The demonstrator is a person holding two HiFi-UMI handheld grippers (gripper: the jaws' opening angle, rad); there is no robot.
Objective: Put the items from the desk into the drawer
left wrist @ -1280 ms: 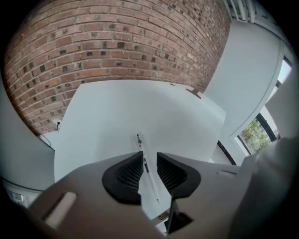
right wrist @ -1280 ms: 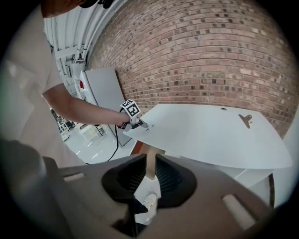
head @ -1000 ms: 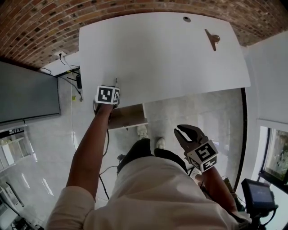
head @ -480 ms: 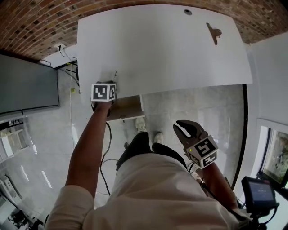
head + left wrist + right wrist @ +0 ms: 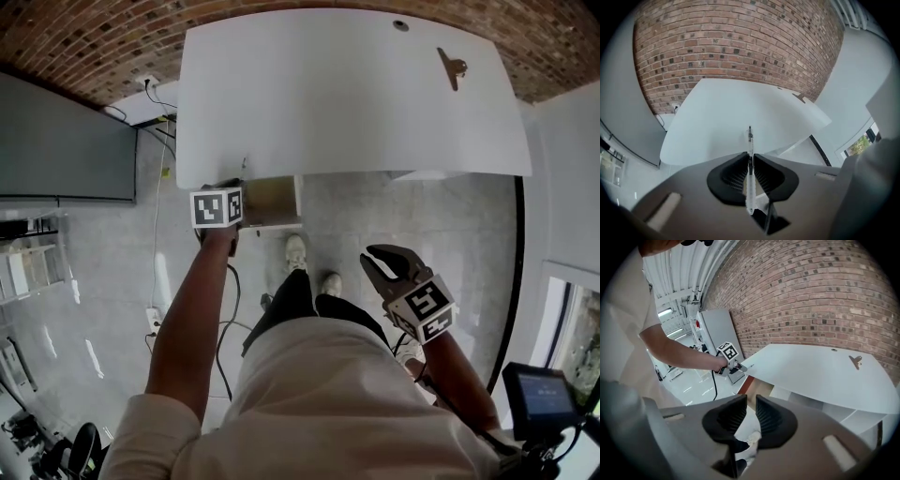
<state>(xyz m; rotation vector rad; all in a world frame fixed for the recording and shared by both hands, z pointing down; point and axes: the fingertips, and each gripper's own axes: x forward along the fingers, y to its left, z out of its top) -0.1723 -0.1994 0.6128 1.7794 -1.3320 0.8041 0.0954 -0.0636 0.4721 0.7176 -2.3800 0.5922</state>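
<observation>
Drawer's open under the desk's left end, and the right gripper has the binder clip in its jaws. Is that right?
Not quite. The right gripper is empty: the right gripper view shows its jaws slightly apart with nothing between them. The binder clip lies on the desk, near its far right corner. The drawer is open under the left end, as you said.

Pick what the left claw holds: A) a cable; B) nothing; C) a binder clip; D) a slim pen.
D: the left gripper view shows the left claw, whose jaws have just been closing, clamped on a slim pen that sticks out ahead of it.
</observation>
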